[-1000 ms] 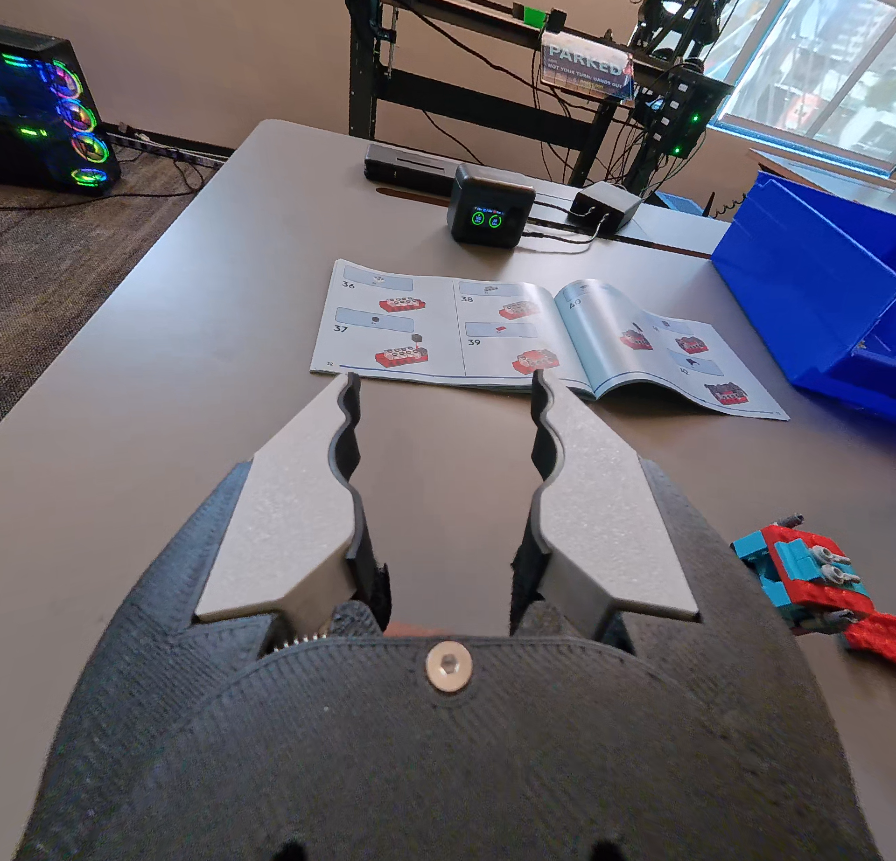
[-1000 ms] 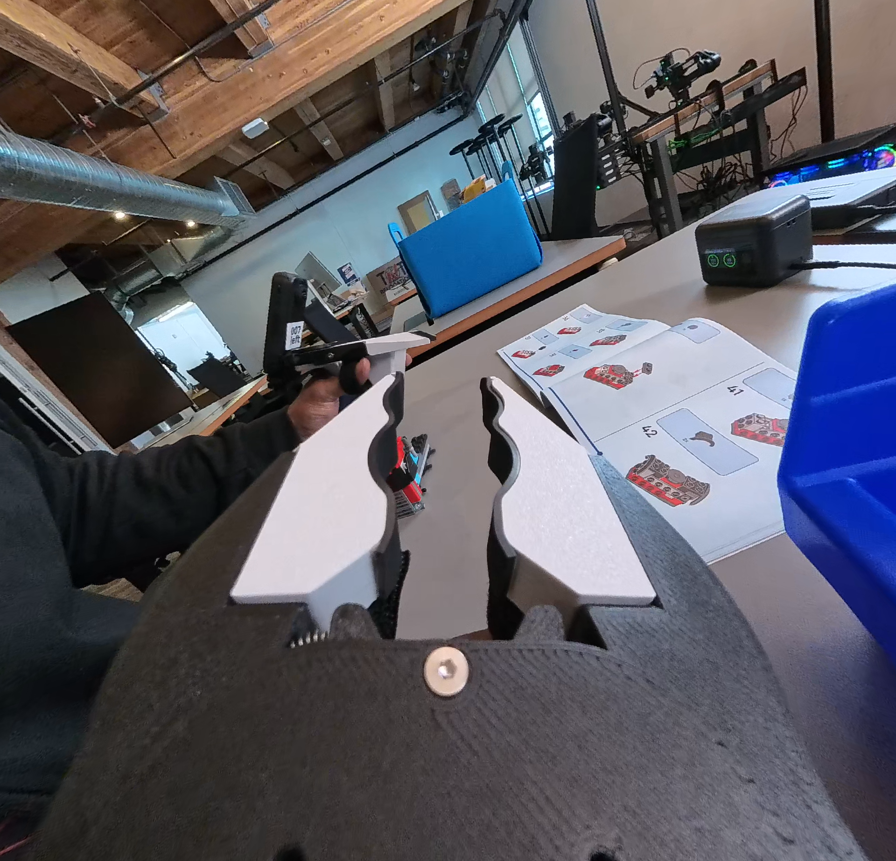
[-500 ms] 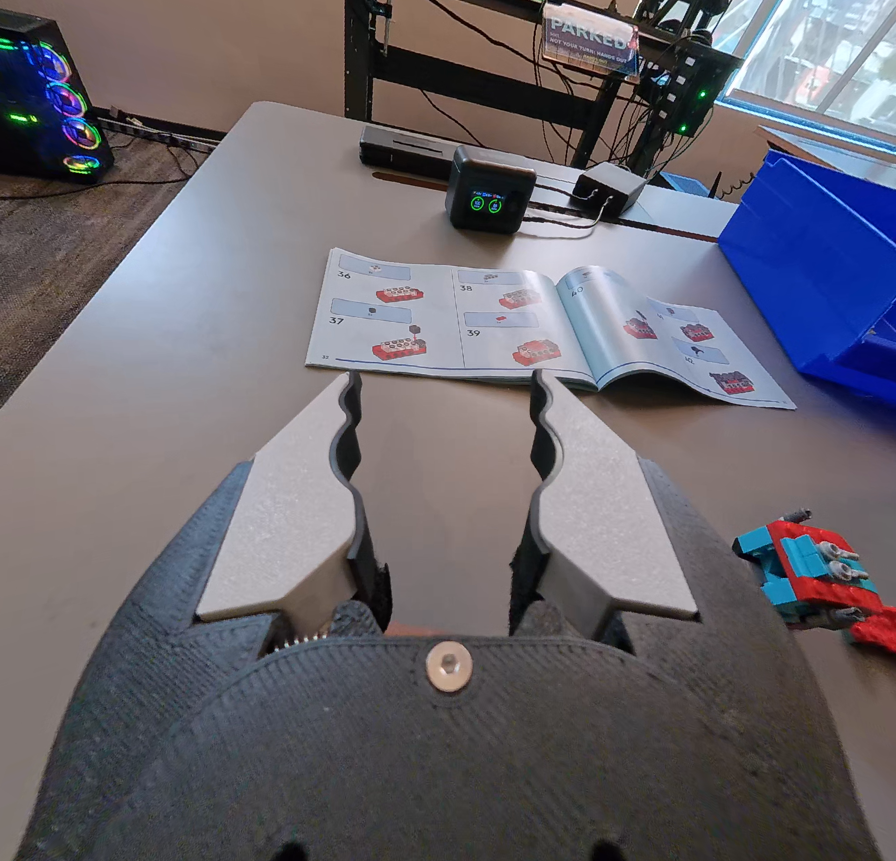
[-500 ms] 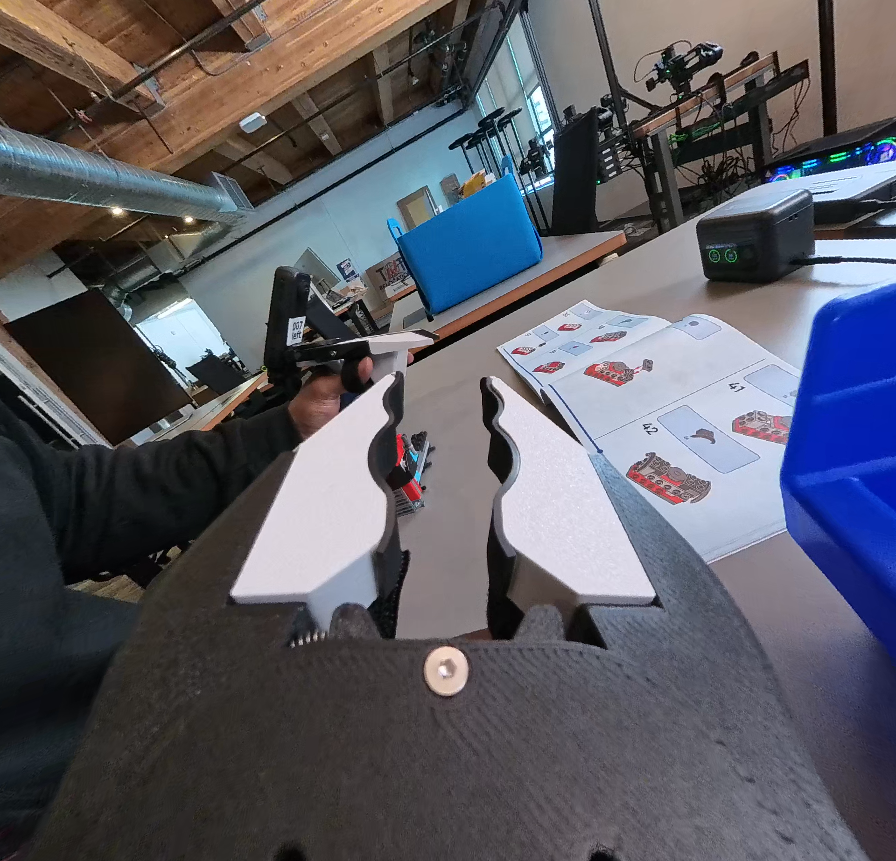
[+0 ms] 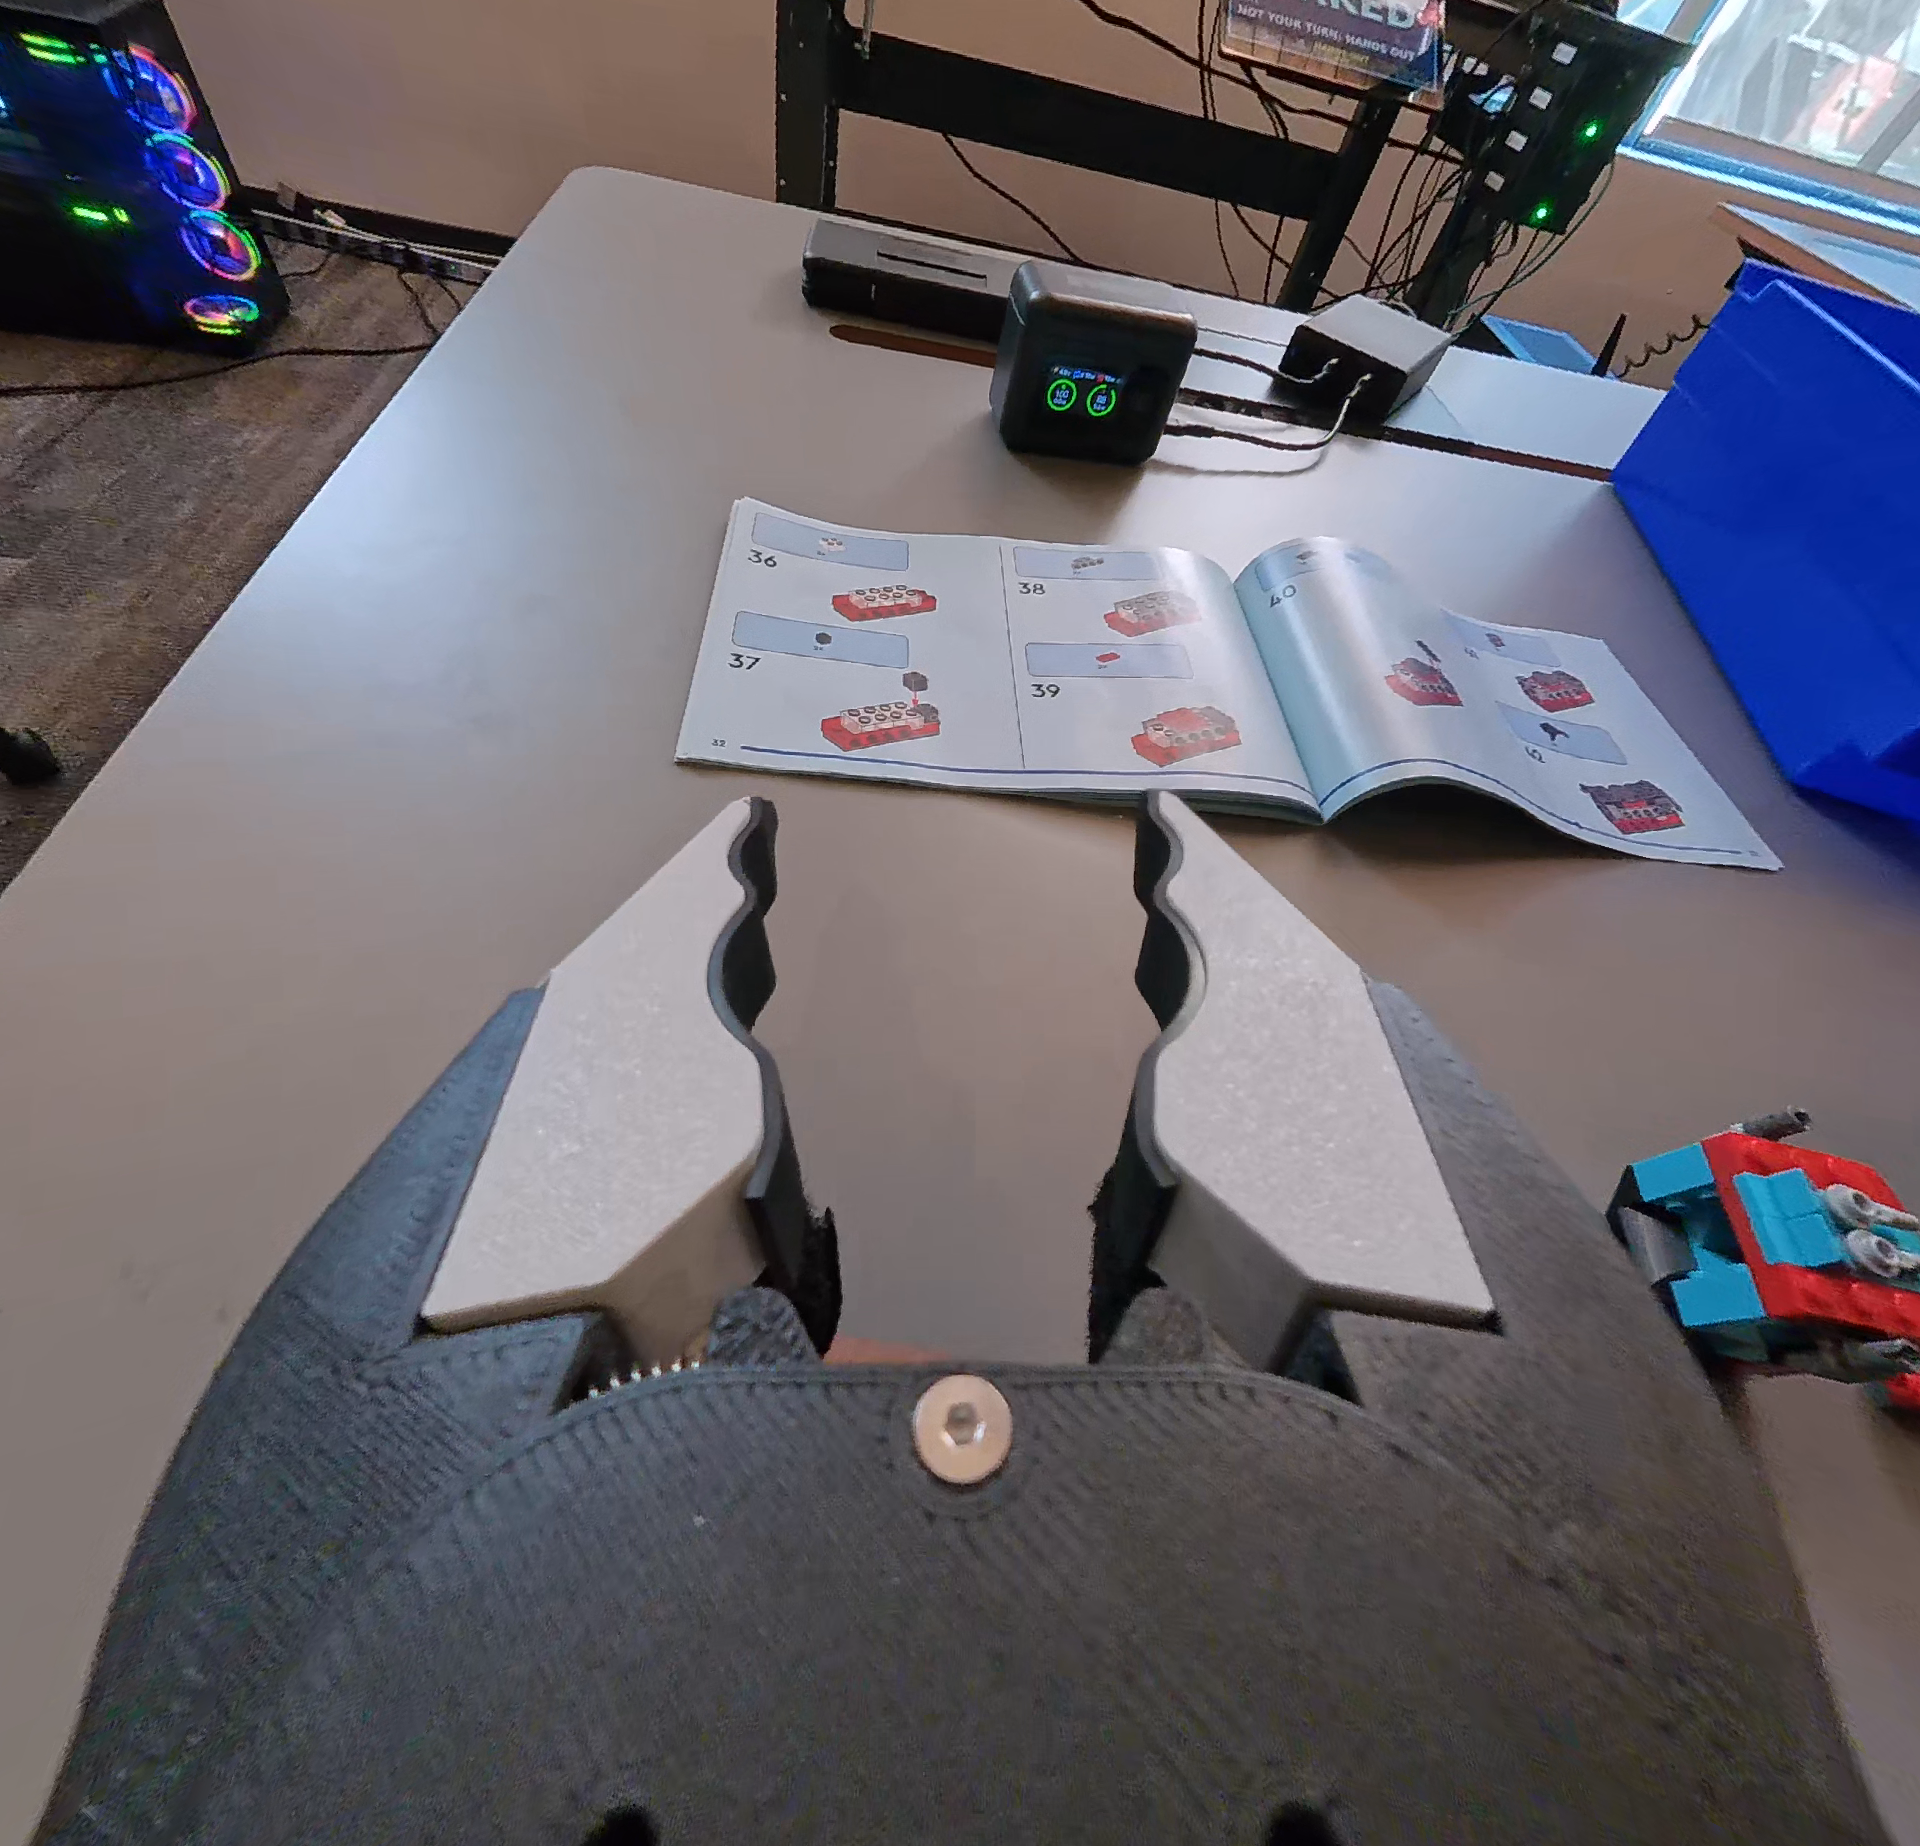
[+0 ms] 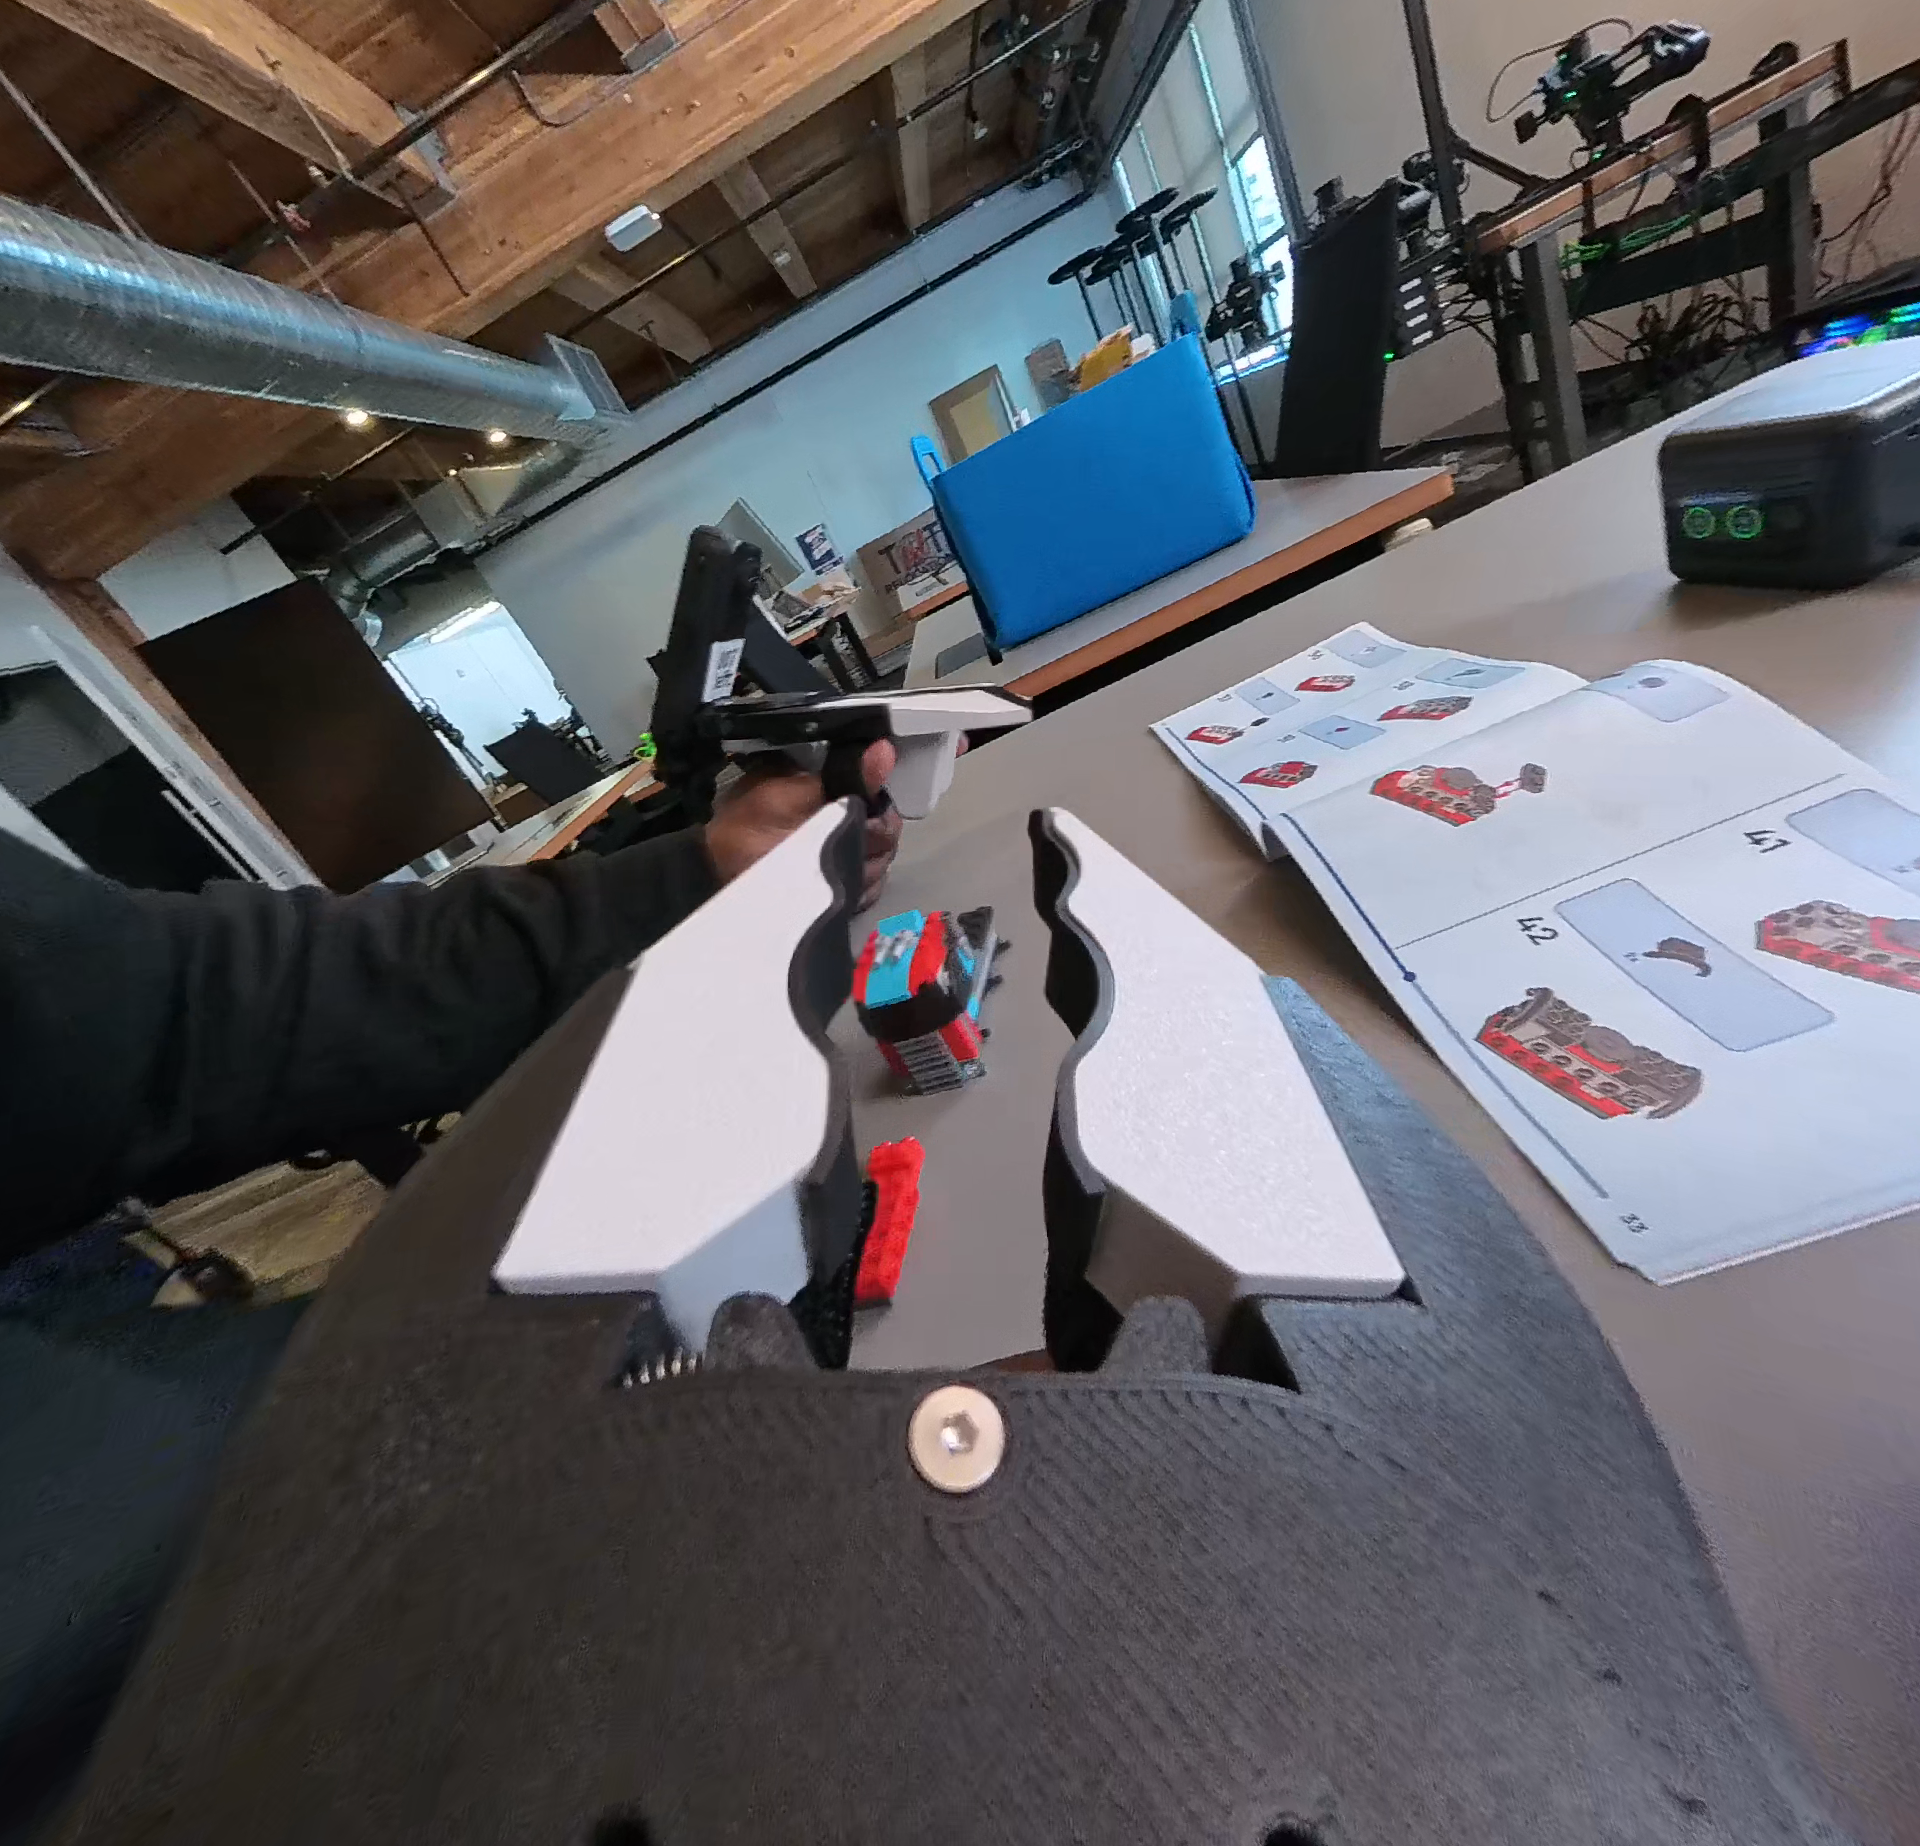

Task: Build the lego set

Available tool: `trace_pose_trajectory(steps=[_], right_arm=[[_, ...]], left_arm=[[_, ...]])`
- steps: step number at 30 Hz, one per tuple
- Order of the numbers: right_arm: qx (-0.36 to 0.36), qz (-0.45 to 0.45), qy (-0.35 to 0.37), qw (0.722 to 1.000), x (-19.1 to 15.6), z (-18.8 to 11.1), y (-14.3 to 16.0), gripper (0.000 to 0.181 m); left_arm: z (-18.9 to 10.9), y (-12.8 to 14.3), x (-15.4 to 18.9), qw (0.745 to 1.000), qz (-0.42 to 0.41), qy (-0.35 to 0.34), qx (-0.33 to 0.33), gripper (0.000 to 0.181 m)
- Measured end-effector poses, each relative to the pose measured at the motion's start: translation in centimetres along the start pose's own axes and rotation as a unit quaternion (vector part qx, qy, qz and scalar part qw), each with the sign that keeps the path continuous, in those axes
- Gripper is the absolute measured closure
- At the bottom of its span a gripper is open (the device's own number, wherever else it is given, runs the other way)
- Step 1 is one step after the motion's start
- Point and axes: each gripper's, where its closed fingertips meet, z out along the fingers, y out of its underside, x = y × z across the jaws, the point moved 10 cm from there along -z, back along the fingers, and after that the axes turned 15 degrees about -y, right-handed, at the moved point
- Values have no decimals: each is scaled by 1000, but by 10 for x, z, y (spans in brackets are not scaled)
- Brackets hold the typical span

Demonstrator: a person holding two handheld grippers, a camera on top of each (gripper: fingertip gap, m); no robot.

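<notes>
Both tongs gape empty above the surface [image 5: 416,653]: left tongs [image 5: 954,825] face the booklet [image 5: 1039,674], right tongs [image 6: 940,825] frame the lego model [image 6: 920,986].

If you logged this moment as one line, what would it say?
left gripper: open, empty | right gripper: open, aimed at lego model | loose red piece: on table | booklet: open

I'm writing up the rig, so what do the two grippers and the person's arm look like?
Both the left gripper and the right gripper have a black ribbed printed body with a silver screw, and pale grey wedge fingers with wavy black inner pads. Seen from the side, the left one has a black frame bearing a small sticker. The sleeve is dark.
</notes>
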Motion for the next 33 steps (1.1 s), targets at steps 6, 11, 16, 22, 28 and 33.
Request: trace_pose_trajectory(steps=[6, 11, 16, 22, 28, 33], right_arm=[[-10, 1, -27, 1000, -13, -7, 4, 150], [-15, -7, -30, 999, -20, -11, 5, 150], [-20, 5, -49, 999, -22, -12, 6, 150], [-37, 10, -87, 995, -32, -20, 8, 150], [-43, 14, -93, 995, -33, -22, 9, 149], [-43, 10, -97, 994, -36, -25, 9, 149]], left_arm=[[2, 2, 10, 998, 53, -26, -5, 111], [1, 3, 19, 994, 99, -43, -1, 111], [5, 5, 22, 991, 115, -62, -23, 111], [4, 5, 41, 986, 138, -83, -45, 108], [-32, -16, 115, 988, 143, -51, -18, 109], [-71, -35, 175, 987, 162, -26, 1, 109]])
